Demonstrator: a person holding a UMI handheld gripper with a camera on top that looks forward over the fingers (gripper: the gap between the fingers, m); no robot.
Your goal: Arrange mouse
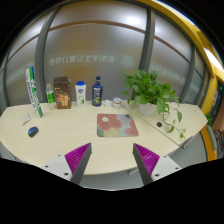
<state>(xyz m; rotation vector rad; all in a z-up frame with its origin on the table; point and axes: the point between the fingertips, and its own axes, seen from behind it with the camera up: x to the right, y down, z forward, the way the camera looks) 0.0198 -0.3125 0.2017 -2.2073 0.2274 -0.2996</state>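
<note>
- Directly ahead of our gripper (110, 158) lies a pale wooden table (70, 140), seen from above its near edge.
- Our two fingers (78, 160) stand spread wide apart, their magenta pads facing inward, with nothing between them; they hover over the table's near edge.
- We take the mouse pad (117, 125) as our landmark: a rectangular mat with a blotchy pink, green and pale pattern, lying flat near the middle of the table, just beyond the fingers.
- Far to the left of the mouse pad, well apart from it, sits the mouse (33, 131), a small dark blue shape resting on the bare tabletop.
- Behind the mouse pad and to its left, a row of items stands along the table's far edge: a tall green-and-white tube (31, 89), a small green bottle (50, 97), a brown box (63, 92), a white bottle (81, 93) and a dark blue bottle (97, 91) with a pale label.
- We cannot read any writing on these containers; the labels are too small to make out.
- Behind the mouse pad and to its right, a leafy green plant (152, 90) stands in a white pot (149, 107), its stems trailing over the table.
- Beyond the table, a glass wall carries a line of pale characters (92, 60), which we cannot read.
</note>
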